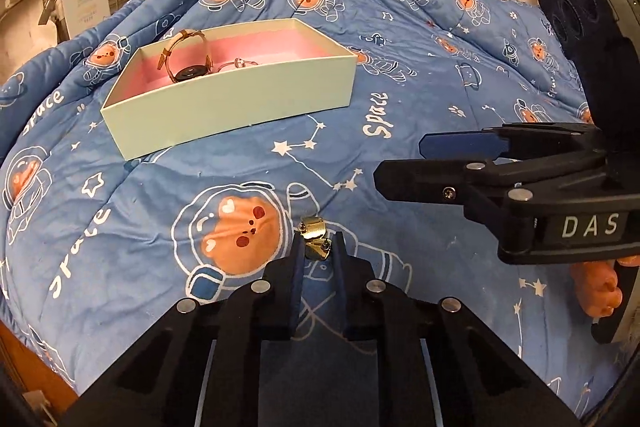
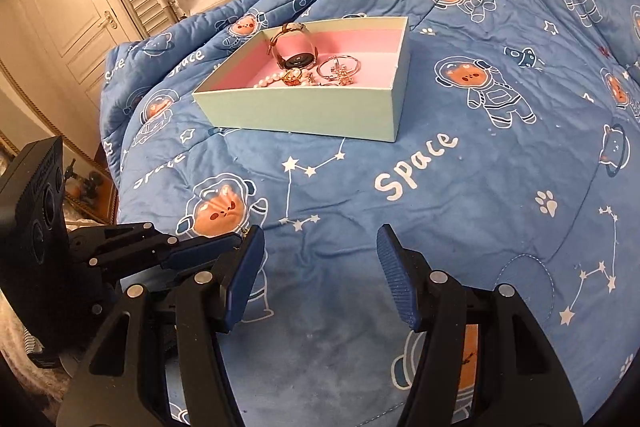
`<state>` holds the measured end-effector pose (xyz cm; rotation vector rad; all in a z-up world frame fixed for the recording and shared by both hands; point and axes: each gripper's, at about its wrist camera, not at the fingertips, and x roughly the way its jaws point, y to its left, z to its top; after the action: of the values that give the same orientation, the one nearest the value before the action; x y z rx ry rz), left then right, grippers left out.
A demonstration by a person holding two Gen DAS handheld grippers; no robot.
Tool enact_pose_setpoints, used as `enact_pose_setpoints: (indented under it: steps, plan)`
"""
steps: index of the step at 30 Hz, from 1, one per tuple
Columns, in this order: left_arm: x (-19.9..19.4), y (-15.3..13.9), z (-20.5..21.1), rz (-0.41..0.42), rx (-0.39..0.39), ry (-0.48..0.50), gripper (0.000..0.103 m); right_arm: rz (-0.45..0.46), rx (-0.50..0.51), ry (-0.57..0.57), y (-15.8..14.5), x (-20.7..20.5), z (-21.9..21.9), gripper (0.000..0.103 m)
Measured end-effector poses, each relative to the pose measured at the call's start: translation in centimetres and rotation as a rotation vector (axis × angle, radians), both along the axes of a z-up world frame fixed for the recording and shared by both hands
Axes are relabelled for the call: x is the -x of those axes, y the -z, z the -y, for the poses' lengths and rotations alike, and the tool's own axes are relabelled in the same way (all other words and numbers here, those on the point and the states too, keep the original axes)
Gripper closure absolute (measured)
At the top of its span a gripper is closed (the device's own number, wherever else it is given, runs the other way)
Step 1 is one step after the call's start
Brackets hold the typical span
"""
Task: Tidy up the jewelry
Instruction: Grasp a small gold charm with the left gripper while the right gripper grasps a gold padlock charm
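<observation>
Left hand-held gripper (image 1: 317,247) at bottom centre, clamped narrow on a small gold clip (image 1: 315,239) lying on the blue quilt (image 1: 240,163). Right hand-held gripper (image 2: 320,267) at lower centre, spread wide, empty. Open box (image 2: 312,111) at upper centre, with watch (image 2: 295,57), pearls and rings.

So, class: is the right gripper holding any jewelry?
No, the right gripper stands open with only the blue quilt between its fingers.

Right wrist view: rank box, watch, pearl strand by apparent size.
1. box, largest by far.
2. watch, standing on its strap loop in the box.
3. pearl strand, partly hidden by the box wall, so third place is tentative.
</observation>
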<state>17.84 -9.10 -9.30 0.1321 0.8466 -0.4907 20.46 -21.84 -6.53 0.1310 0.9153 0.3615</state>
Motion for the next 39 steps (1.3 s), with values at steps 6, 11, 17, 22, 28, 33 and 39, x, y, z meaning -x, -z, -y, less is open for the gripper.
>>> enact_pose_setpoints:
  steps: [6, 11, 17, 22, 28, 33, 39]
  plan:
    - [0.6, -0.5, -1.2, 0.002, 0.011, -0.025, 0.089, -0.003, -0.006, -0.030, 0.0, 0.3, -1.0, 0.044]
    - [0.6, -0.6, -3.5, 0.005, 0.000, -0.092, 0.089, 0.002, 0.021, -0.084, 0.2, 0.5, -2.8, 0.046]
    - [0.0, -0.5, -5.2, -0.011, 0.025, -0.139, 0.089, -0.028, 0.073, -0.131, 1.2, 0.1, -5.2, 0.057]
    - [-0.2, -0.3, -5.2, -0.014, 0.030, -0.140, 0.089, -0.037, 0.111, -0.132, 1.9, -0.3, -6.3, 0.067]
    - [-0.4, -0.2, -5.4, -0.023, 0.045, -0.142, 0.089, -0.033, 0.132, -0.118, 2.2, -0.9, -6.9, 0.079]
    - [-0.5, -0.2, -5.4, -0.024, 0.045, -0.142, 0.089, -0.018, 0.183, -0.120, 2.2, -0.8, -7.6, 0.087]
    - [-0.6, -0.2, -5.6, -0.033, 0.061, -0.142, 0.089, -0.003, 0.199, -0.135, 1.9, -0.6, -7.5, 0.088]
